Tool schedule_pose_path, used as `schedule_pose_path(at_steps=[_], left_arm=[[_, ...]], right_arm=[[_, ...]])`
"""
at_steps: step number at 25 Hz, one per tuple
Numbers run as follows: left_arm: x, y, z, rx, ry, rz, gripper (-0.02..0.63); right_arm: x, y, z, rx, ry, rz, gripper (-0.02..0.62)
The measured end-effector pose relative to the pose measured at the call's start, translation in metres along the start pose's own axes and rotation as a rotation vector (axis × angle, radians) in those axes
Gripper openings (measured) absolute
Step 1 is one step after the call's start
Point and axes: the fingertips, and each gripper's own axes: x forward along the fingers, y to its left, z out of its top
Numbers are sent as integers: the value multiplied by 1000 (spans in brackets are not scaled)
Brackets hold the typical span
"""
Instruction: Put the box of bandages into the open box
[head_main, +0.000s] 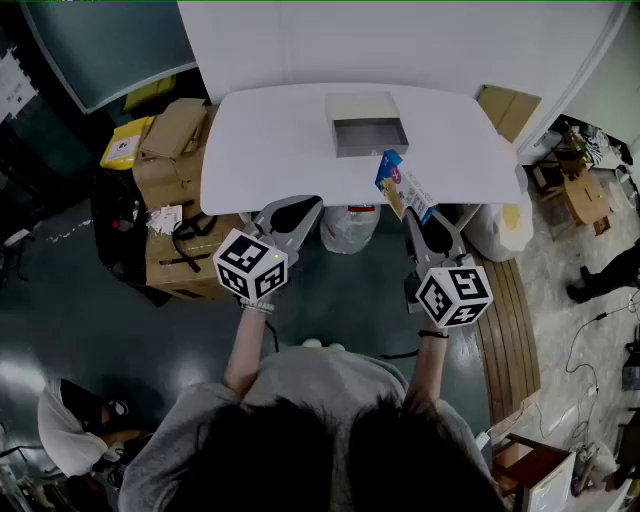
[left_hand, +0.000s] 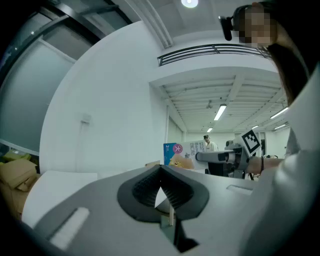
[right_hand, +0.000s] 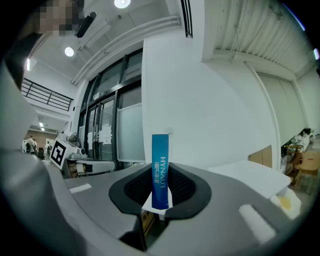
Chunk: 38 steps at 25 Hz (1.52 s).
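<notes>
Blue bandage box (head_main: 402, 184) is pinched in the right gripper (head_main: 413, 212), forearm outstretched, above the white table's (head_main: 270, 140) near edge — short of the open box (head_main: 369, 147). The left gripper (head_main: 305, 208) hovers alongside, jaws pressed together, empty — cardboard cartons (head_main: 172, 135) crowd the floor.

The open box (head_main: 368, 135) rests on the white table (head_main: 270, 150), near its far edge.

Person in a grey short-sleeved T-shirt (head_main: 300, 385) with a grey two-jaw left gripper (head_main: 303, 207) and matching right gripper (head_main: 414, 214), each with black ribbed pads (left_hand: 142, 187) and a white cube (head_main: 250, 266) bearing black square markers; a dark wristband (head_main: 432, 334) on the right.
</notes>
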Motion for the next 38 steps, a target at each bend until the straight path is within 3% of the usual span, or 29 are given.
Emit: schedule_pose_path(at_steps=[27,38], left_arm=[[12,-22,-1,-2,0,32,-6],[36,-8,-11,-25,21,39,-6]], right_arm=[[-18,-26,-1,39,3,12,86],[4,-44,-6,67,13,19,86]])
